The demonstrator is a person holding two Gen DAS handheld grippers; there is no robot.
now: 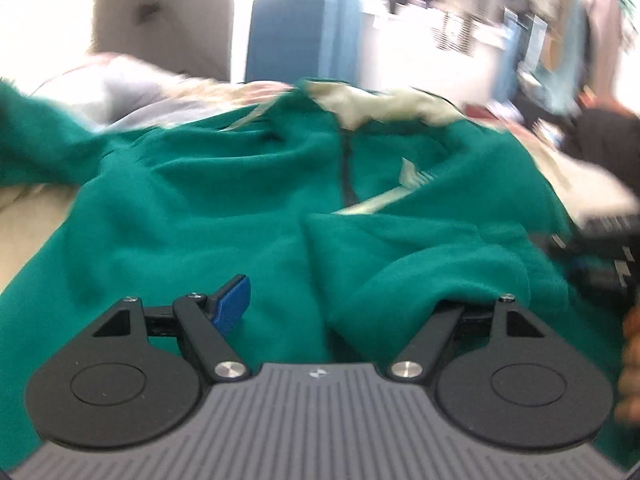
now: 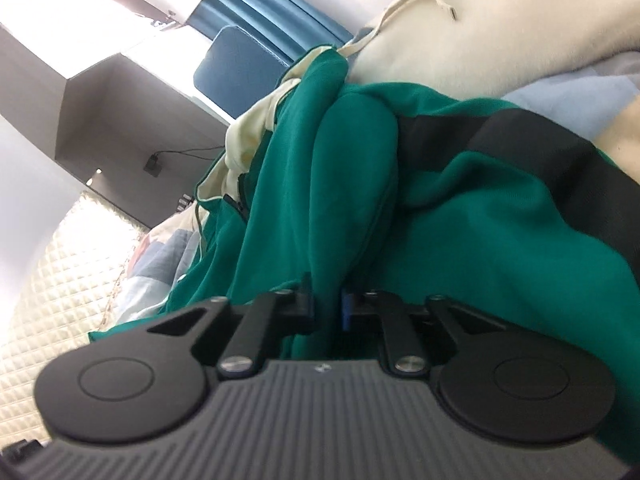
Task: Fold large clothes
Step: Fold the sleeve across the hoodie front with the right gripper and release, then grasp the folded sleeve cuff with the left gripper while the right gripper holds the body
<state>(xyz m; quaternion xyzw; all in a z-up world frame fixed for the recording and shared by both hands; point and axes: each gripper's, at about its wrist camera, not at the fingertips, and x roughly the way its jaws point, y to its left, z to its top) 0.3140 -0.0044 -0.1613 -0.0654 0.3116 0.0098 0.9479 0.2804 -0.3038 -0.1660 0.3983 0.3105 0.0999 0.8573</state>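
Quilted cover [image 2: 52, 280]: pale, left of the green fleece jacket, under its hem
Left gripper [image 1: 340, 304]: fingers wide apart over the jacket's lower edge; the blue pad [image 1: 232, 304] is bare, the other finger is tucked under a raised fold; nothing clamped
Green fleece jacket [image 1: 224, 208]: spread front-up, zip [image 1: 347, 168] and cream collar [image 1: 384, 106] on its far side, bunched in folds on the right
Right gripper [image 2: 328, 304]: fingers nearly together, pinching a ridge of jacket cloth between them
Step in hand, as I judge it: lift the pinched edge across the jacket; keep it taut and level so the fold lands flat
Containers: none visible
Cream garment [image 2: 500, 20]: lies right of the jacket
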